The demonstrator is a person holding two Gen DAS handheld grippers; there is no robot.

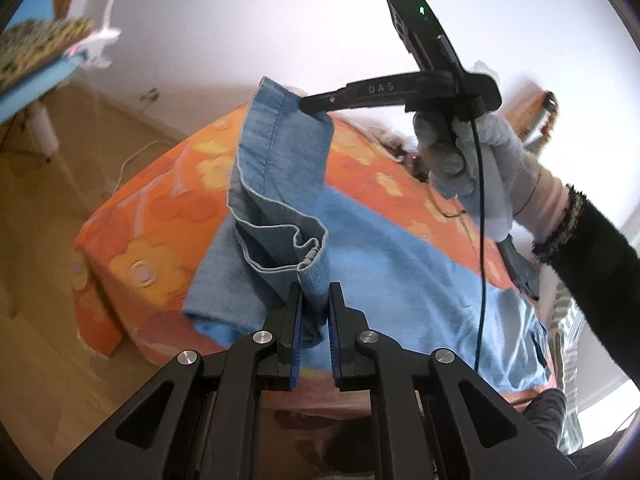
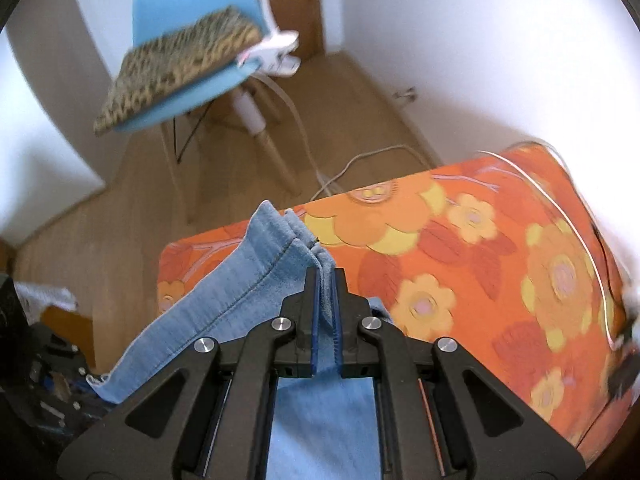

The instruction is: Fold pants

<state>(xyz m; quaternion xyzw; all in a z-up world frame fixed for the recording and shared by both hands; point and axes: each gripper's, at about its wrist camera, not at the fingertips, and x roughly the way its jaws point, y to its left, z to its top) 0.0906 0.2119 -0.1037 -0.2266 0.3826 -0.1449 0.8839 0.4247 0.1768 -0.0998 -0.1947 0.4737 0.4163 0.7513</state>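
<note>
- The light-blue denim pants (image 1: pixel 360 248) lie spread across a surface covered with an orange floral cloth (image 1: pixel 160 216); whether it is a bed or a counter cannot be told.
- The left gripper (image 1: pixel 315 292) has its jaws closed on the bunched hem of a leg, lifted off the cloth.
- The right gripper (image 2: pixel 325 280), held in a white-gloved hand (image 1: pixel 472 152), has its jaws clamped on the other corner of the hem, also raised.
- Between the two grips the hem hangs in loose folds.
- Beyond the surface, on the wooden floor (image 2: pixel 240 184), stands a blue chair (image 2: pixel 188 40) with a patterned cushion (image 2: pixel 180 64).
</note>
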